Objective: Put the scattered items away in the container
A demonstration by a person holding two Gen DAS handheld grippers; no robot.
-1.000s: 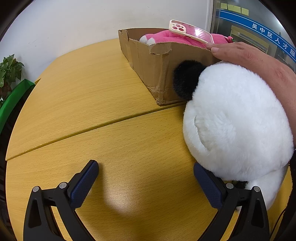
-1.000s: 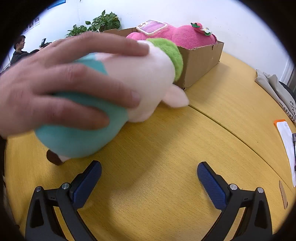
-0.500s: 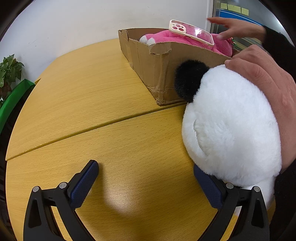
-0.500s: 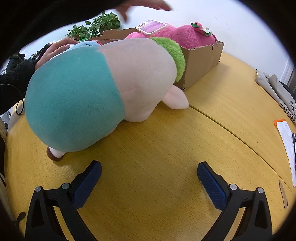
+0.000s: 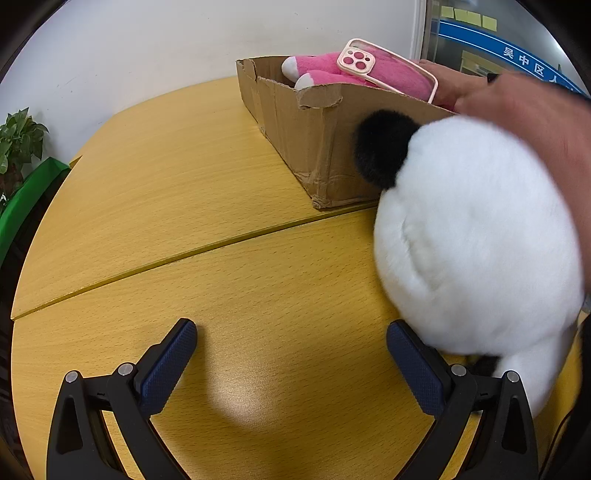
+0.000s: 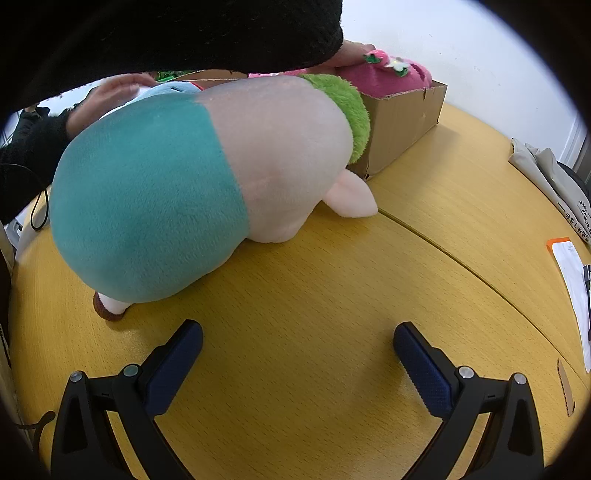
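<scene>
- Left gripper (image 5: 291, 345): jaws spread wide, nothing between the blue pads. It sits low over the yellow wooden table (image 5: 177, 192). The right-hand pad appears to touch the underside of the white plush toy (image 5: 476, 236); contact cannot be confirmed.
- White plush toy: on the table at right, near side, with its black ear (image 5: 384, 147) against the near wall of the cardboard box (image 5: 317, 136). A bare hand (image 5: 532, 114), motion-blurred, lies over its far right side.
- Cardboard box: far centre of the table, top open, rim torn. A pink plush toy (image 5: 373, 75) lies inside, and a phone in a pink case (image 5: 388, 68) rests on top of it.
- Right gripper (image 6: 297, 345): jaws equally wide apart, holding nothing, touching nothing; bare table shows between the pads.
- Teal and pink plush toy (image 6: 207, 184): on the table ahead and left of the right gripper, clear of its left pad. Its green-tufted far end (image 6: 349, 107) sits against the box.
- A black sleeve (image 6: 177, 33) crosses the top of the right wrist view; its hand reaches the pink plush in the box.
- Far right table edge: white papers with an orange corner (image 6: 570, 273).
- Far left: a potted plant (image 5: 18, 140).
</scene>
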